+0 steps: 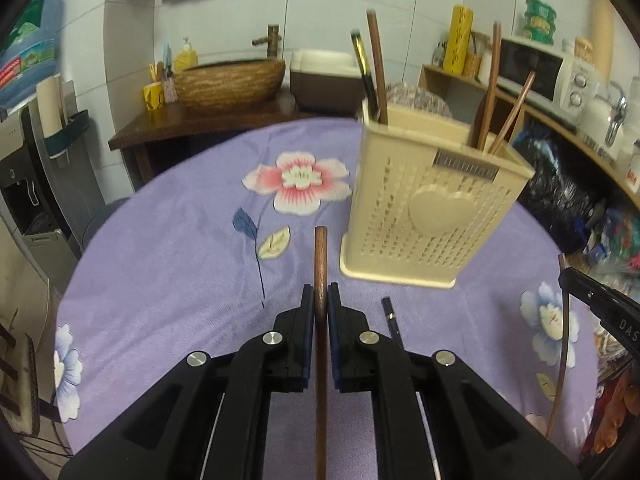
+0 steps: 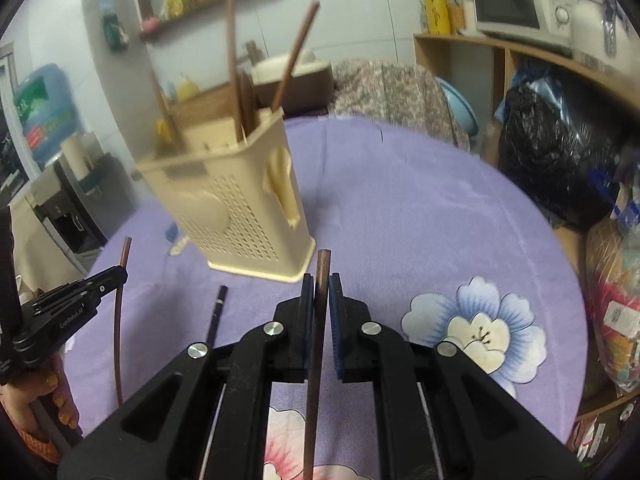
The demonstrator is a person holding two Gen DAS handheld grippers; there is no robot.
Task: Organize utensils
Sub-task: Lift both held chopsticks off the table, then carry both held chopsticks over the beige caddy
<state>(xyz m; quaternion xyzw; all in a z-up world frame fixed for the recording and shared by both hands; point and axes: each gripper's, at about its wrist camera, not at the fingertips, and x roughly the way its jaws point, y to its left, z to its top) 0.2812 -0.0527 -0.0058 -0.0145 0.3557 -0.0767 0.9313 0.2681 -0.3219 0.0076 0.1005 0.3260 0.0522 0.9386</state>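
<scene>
left gripper [image 1: 321, 300] clamps brown chopstick [image 1: 320, 264]; holder's side handle [image 2: 283, 184] only right view

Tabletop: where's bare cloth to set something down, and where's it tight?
Free: cloth left of the beige holder, around the pink flower print; also right of the holder, toward the blue flower print. Crowded: in front of the holder, where the black chopstick lies between both grippers' held brown chopsticks.

The cream holder [image 1: 432, 200] stands ahead on the counter [image 1: 180, 240], sticks jutting from its top. A black chopstick [image 1: 392, 320] lies before it; purple cloth left and right lies open.
</scene>
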